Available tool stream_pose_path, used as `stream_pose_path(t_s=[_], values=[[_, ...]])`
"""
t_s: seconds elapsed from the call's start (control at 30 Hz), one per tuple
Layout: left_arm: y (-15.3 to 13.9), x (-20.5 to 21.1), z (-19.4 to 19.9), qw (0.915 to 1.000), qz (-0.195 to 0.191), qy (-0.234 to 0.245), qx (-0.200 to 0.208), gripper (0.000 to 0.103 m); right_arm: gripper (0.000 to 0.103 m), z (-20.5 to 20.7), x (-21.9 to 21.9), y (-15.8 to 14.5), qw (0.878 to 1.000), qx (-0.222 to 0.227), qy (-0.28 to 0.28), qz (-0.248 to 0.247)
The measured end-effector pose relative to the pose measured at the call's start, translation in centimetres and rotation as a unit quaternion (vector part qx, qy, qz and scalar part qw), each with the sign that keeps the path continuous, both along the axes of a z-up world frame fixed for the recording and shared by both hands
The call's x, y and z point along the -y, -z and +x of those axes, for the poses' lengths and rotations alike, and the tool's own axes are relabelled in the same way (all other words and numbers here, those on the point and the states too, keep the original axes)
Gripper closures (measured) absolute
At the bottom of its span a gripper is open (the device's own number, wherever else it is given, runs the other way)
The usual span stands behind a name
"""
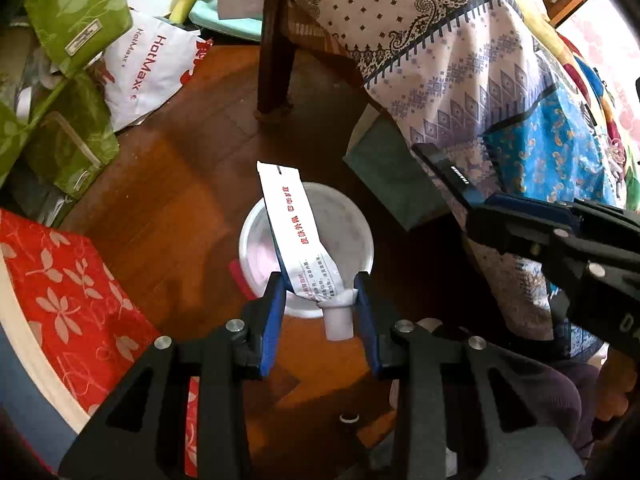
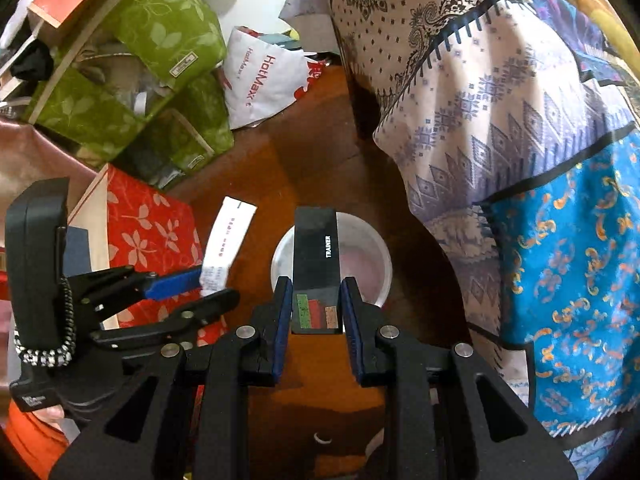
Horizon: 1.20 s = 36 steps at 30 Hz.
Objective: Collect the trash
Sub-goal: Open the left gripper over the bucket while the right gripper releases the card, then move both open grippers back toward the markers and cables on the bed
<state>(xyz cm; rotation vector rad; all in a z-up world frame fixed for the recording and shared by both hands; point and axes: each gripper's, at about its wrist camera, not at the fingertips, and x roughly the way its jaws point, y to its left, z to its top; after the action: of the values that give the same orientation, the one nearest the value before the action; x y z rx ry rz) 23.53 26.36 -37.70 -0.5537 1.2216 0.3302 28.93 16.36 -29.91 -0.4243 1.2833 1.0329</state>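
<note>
Dark wooden floorboards (image 1: 192,184) run under everything, with a round white plastic tub (image 1: 256,240) standing open on them below both tools. Pinched in the left gripper (image 1: 320,294) at its shoulder, just above the white cap, is a flattened white tube (image 1: 294,232) with a crimped tail and red Chinese print too small to make out; it hangs over the tub. The right gripper (image 2: 313,298) is clamped on a flat black rectangular box (image 2: 314,256) lettered "TRAINER" in white, with green, red and cork-brown blocks at its near end, also over the tub's mouth. Only the right wrist view shows the left tool from the side, with a black device and a braided cord strapped to it; only the left wrist view shows a dark wooden furniture leg (image 1: 274,48). Further out lies a crumpled white bag (image 1: 148,68) printed "HotMax" in red, green leaf-print fabric boxes (image 2: 160,32), a red leaf-print box (image 1: 68,280), and draped cloth (image 2: 480,112) in paisley and blue patterns.
</note>
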Motion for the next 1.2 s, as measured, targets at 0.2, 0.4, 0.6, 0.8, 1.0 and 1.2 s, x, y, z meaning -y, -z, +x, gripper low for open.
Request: stream_pose_path(t_s=[0.2, 0.4, 0.6, 0.8, 1.0, 1.2], values=[[-0.7, -0.3, 0.9, 0.9993, 0.029, -0.022, -0.003, 0.055, 0.068, 1.2, -0.3, -0.1, 1.000, -0.003, 0.001, 0.000], [-1.5, 0.2, -0.1, 0.9988, 0.044, -0.019, -0.007, 0.055, 0.068, 1.1, 0.8, -0.6, 1.000, 0.012, -0.001, -0.003], [-3.7, 0.7, -1.4, 0.9985, 0.042, -0.030, 0.015, 0.055, 0.068, 0.8, 2.7, -1.9, 1.000, 0.008, 0.013, 0.015], [-7.8, 2.1, -2.5, 0.9958, 0.073, -0.030, 0.046, 0.055, 0.068, 0.8, 5.6, -4.7, 0.998, 0.017, 0.032, 0.044], [-12.3, 4.2, -2.5, 0.9915, 0.095, -0.023, 0.086, 0.055, 0.068, 0.9, 9.5, -9.0, 0.993, 0.067, 0.065, 0.078], [-17.2, 8.0, -1.6, 0.9837, 0.124, -0.001, 0.131, 0.055, 0.068, 1.9, 14.5, -13.4, 0.979, 0.109, 0.118, 0.124]])
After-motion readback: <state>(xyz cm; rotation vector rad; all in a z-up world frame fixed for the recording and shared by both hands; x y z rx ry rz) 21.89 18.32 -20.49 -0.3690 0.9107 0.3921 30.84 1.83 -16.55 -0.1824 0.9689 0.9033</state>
